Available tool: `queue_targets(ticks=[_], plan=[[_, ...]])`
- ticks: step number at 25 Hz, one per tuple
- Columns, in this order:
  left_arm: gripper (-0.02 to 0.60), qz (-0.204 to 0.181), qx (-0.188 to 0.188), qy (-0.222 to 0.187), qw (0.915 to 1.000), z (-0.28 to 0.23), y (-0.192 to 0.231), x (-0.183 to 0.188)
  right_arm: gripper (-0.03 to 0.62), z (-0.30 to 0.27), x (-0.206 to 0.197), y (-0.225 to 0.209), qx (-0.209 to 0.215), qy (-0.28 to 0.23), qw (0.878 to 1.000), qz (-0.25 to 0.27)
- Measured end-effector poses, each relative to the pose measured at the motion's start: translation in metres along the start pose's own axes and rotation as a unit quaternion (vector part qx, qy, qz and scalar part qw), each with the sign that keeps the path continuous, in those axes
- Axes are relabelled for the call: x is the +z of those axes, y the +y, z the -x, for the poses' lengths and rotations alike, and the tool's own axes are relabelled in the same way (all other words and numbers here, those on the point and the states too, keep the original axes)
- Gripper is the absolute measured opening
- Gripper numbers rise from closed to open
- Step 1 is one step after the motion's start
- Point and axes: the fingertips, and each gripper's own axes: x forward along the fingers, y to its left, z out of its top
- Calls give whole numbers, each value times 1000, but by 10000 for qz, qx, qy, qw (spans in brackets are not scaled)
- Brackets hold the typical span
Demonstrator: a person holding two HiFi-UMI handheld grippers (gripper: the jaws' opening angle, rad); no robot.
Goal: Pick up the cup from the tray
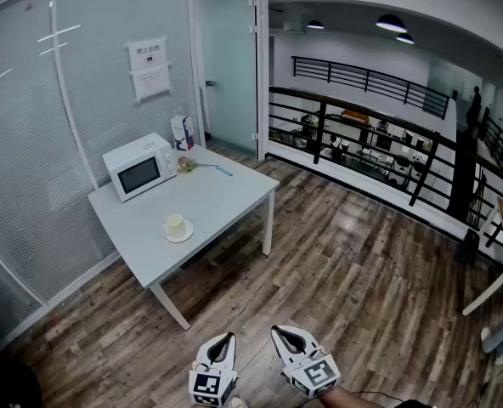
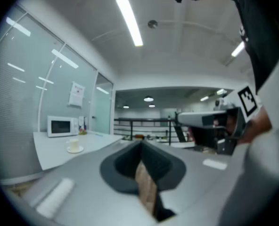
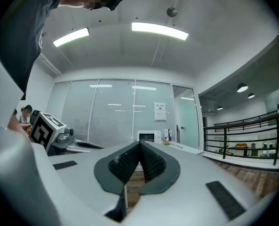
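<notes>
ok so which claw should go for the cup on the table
Left, probably. The cup sits on the table ahead and to the left, nearer the left claw than the right claw. Both are shut, empty and far off, so it's a small edge.

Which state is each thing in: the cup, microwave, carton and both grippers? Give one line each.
cup: upright on its saucer, untouched.
microwave: door shut.
carton: upright beside the microwave.
left gripper: jaws shut, empty, well short of the table.
right gripper: jaws shut, empty.
</notes>
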Motion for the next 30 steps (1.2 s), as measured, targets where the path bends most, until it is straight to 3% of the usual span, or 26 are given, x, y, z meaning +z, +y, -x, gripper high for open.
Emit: queue_targets(ticks=[10, 24, 30], plan=[[5, 0, -41, -54, 10000, 7, 15, 3, -11, -18, 4, 13, -14, -11, 10000, 39], [5, -34, -132, -88, 9999, 30, 70, 2, -11, -58, 17, 50, -90, -213, 9997, -35], [5, 2, -104, -44, 9999, 20, 82, -1, -11, -74, 15, 43, -92, -215, 9997, -85]])
